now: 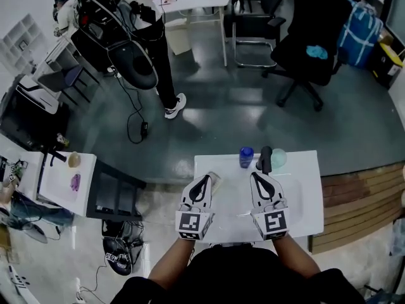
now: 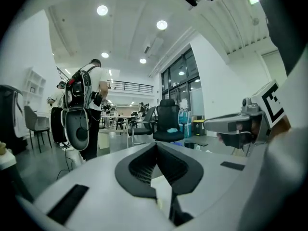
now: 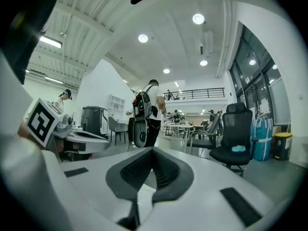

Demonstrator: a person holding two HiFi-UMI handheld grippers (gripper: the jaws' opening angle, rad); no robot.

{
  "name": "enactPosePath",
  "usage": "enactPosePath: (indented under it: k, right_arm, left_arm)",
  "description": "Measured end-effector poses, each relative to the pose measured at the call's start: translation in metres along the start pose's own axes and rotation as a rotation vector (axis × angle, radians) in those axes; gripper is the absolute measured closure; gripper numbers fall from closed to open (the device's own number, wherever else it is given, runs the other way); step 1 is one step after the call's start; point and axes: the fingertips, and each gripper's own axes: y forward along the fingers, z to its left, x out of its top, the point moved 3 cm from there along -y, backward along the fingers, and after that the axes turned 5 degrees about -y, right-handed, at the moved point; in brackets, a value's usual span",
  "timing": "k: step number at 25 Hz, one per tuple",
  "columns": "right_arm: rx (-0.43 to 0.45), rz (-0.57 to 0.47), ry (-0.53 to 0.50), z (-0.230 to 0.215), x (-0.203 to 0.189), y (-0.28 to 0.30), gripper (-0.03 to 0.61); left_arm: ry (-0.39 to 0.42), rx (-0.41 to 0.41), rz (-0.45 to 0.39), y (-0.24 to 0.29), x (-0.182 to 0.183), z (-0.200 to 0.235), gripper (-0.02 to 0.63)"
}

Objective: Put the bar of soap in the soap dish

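Observation:
In the head view both grippers hover side by side over the white table (image 1: 304, 195). My left gripper (image 1: 204, 177) is shut with nothing between its jaws, and its own view shows the jaws (image 2: 156, 146) meeting at the tip. A small pale beige-and-white thing (image 1: 216, 181) lies on the table just right of that tip; I cannot tell whether it is the soap, the dish or both. My right gripper (image 1: 255, 175) is also shut and empty, as its own view (image 3: 153, 149) confirms. Both gripper views look level across the room, not at the table.
At the table's far edge stand a blue bottle (image 1: 246, 157), a dark upright object (image 1: 266, 159) and a pale green round thing (image 1: 279, 158). A person carrying gear (image 1: 136, 18) stands on the floor beyond. A black office chair (image 1: 310, 43) is at far right.

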Motion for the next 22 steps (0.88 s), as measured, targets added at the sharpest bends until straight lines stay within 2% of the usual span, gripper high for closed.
enactPosePath:
  k: [9, 22]
  right_arm:
    - [-0.034, -0.023, 0.005, -0.007, 0.017, -0.009, 0.561]
    - [-0.06, -0.032, 0.03, -0.003, 0.018, -0.011, 0.562]
  left_arm:
    - [0.008, -0.001, -0.006, -0.011, 0.005, -0.005, 0.592]
    - [0.02, 0.001, 0.011, -0.015, 0.001, 0.001, 0.592]
